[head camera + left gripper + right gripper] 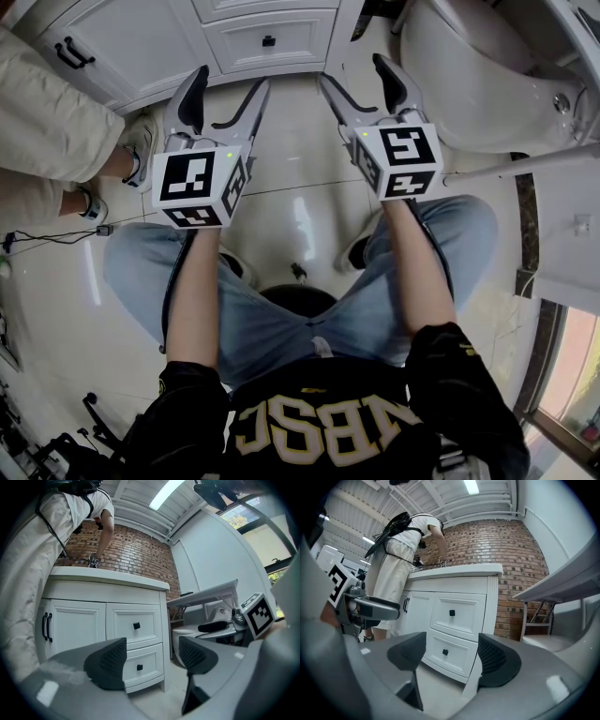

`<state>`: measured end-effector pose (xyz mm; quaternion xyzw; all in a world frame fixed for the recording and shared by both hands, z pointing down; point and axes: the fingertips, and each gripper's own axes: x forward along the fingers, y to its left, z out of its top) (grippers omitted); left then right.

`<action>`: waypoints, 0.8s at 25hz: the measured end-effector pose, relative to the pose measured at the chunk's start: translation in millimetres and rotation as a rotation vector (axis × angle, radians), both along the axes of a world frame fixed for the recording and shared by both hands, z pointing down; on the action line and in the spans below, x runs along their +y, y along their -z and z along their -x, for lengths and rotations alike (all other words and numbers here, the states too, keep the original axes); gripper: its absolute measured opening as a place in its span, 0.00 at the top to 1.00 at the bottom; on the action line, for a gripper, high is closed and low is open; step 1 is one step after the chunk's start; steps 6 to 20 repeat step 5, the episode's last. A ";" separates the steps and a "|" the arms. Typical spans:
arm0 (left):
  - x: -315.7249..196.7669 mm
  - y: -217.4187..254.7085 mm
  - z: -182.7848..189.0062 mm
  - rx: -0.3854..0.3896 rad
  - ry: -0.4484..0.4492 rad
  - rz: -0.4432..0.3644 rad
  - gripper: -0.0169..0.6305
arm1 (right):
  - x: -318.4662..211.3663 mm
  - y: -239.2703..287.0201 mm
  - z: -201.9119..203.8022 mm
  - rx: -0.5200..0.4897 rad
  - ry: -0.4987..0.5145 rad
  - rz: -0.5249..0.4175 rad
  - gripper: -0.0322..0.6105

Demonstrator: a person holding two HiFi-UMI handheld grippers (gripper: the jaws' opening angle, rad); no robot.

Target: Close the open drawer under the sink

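Note:
A white vanity cabinet stands ahead of me, with two drawers that have black square knobs. The lower drawer seems to sit slightly out from the cabinet face; the upper drawer lies flush. My left gripper is open and empty, held above the floor short of the cabinet. My right gripper hovers beside it, likewise open and holding nothing. Neither touches the drawers.
Another person stands at the sink counter, to the left of the drawers. A white toilet sits at the right, with a white folding table beside it. Glossy tile floor lies between me and the cabinet.

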<state>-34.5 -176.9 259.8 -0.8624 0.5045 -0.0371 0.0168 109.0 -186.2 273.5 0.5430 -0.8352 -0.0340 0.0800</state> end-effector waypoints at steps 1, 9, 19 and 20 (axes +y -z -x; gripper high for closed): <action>0.4 0.1 0.0 -0.001 -0.001 0.000 0.43 | 0.3 0.2 0.6 -0.002 0.001 0.001 0.42; 1.1 -0.1 -0.5 -0.003 -0.006 0.002 0.43 | 0.4 -3.0 -0.2 -0.003 -0.006 0.013 0.42; 1.1 -0.1 -0.5 -0.003 -0.006 0.002 0.43 | 0.4 -3.0 -0.2 -0.003 -0.006 0.013 0.42; 1.1 -0.1 -0.5 -0.003 -0.006 0.002 0.43 | 0.4 -3.0 -0.2 -0.003 -0.006 0.013 0.42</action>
